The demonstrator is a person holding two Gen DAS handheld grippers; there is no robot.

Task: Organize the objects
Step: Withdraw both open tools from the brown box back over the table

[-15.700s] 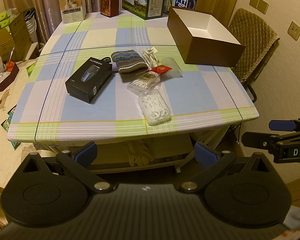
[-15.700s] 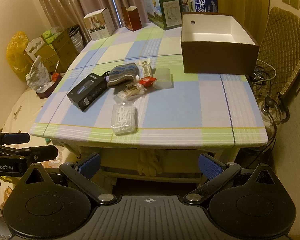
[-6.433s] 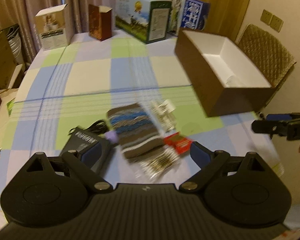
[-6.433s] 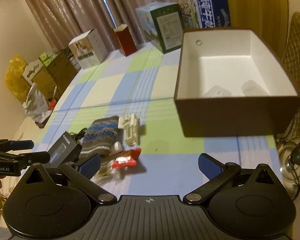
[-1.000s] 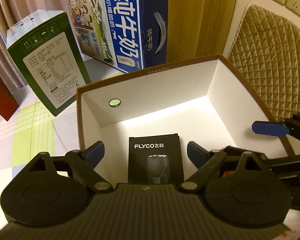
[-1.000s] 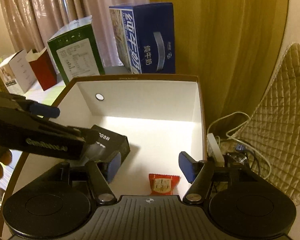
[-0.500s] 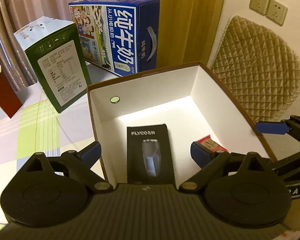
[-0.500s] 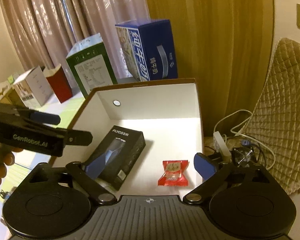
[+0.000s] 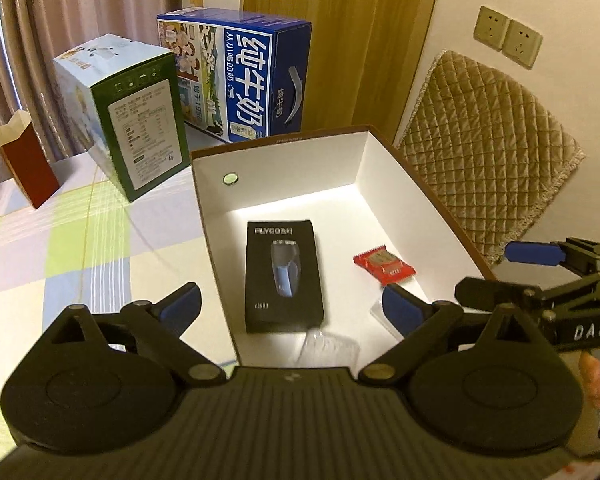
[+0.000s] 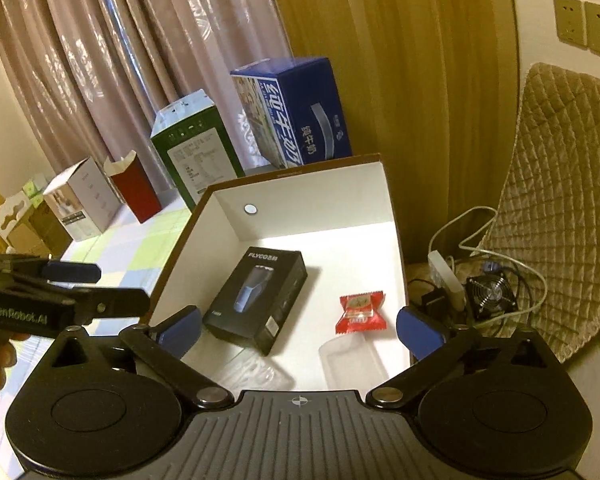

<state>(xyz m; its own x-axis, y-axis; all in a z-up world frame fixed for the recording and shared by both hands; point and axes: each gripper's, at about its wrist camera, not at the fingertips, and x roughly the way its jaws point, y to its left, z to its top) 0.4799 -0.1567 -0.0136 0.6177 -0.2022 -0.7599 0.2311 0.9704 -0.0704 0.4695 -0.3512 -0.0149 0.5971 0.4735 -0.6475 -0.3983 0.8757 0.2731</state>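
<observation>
Two hand-held grippers above an open brown box on a checked table.

Left gripper hangs over the box, jaws wide, holding nothing. Inside lie a black shaver carton at left and a red candy wrapper at right. Right gripper has jaws opening, nothing between them.

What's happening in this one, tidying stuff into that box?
Yes. A person with a handheld gripper in each hand is sorting items into a brown box with a white inside. A black FLYCO carton and a red snack packet lie on its floor, with clear plastic pieces nearer the cameras. The left gripper is open and empty above the box. The right gripper is opening, nothing between its fingers.
</observation>
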